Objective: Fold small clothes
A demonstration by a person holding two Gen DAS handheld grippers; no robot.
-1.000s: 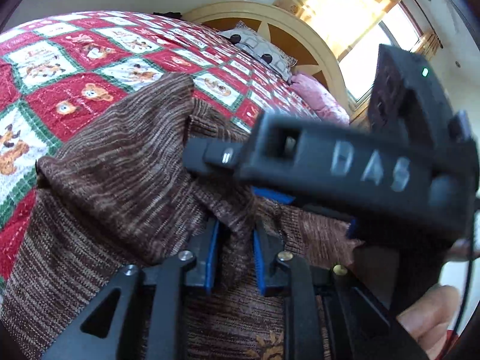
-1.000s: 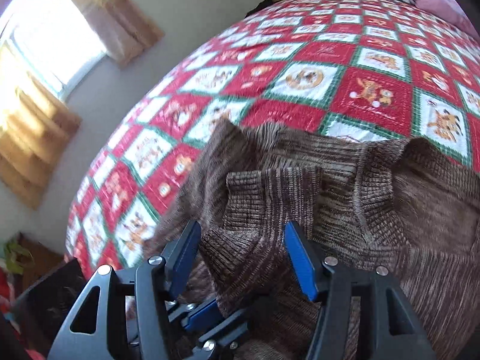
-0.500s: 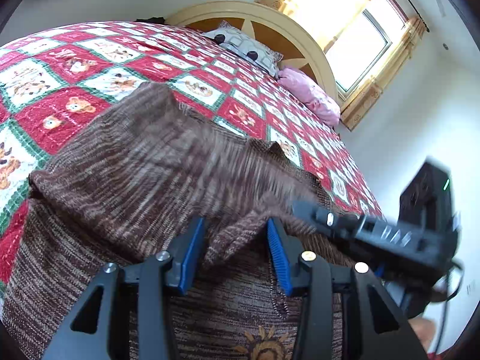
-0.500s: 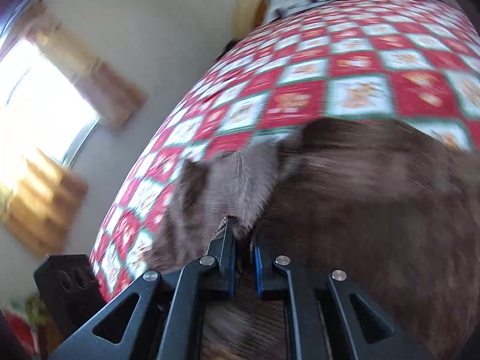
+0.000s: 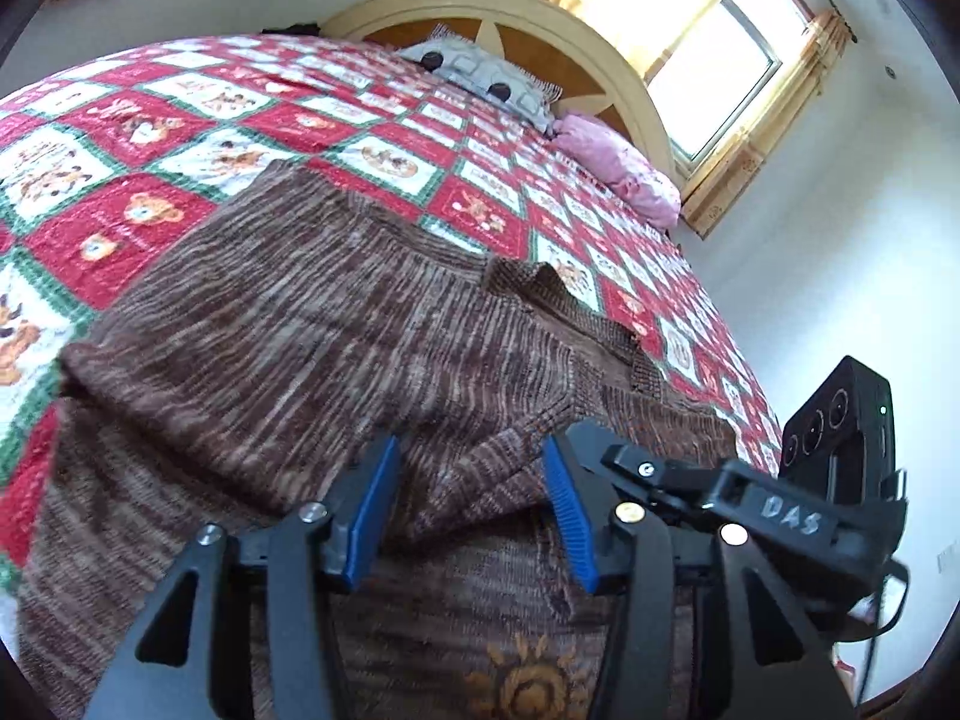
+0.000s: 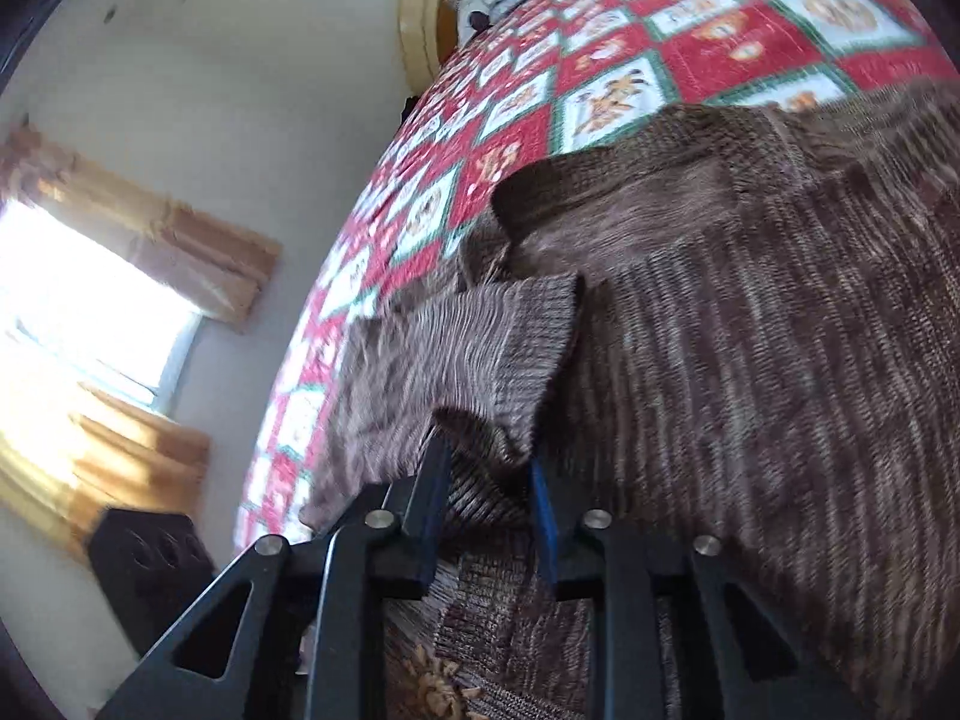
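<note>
Lying across the near end of the bed (image 5: 252, 120) is a brown knitted sweater (image 5: 312, 324), spread over the red, white and green patchwork quilt (image 5: 150, 180) with its bear squares. The sweater's near portion is sitting folded over itself, showing a ridge of doubled knit close to both tools, and an orange flower motif (image 5: 528, 684) is showing at the closest edge.

Hovering over that ridge on the left side is the left gripper (image 5: 474, 510). Its blue pads (image 5: 372, 516) are standing apart, having just been opening, with a hump of the knit rising between them; the pads are not pressing on it.

Sitting just to the right of it is the right gripper (image 6: 489, 498), its black body crossing the lower right corner of the left wrist view. Its jaws have just been opening and are standing a little apart. A ribbed, cuff-like flap (image 6: 510, 348) of the sweater is draping down between the pads (image 6: 543, 516); whether they are pinching the cloth or merely flanking it cannot be told from the blurred view.

Standing at the far end of the bed are an arched wooden headboard (image 5: 540, 18), a grey patterned pillow (image 5: 480, 81) and a pink pillow (image 5: 618, 168). A curtained window (image 5: 714, 54) is letting in bright light at the far right.
</note>
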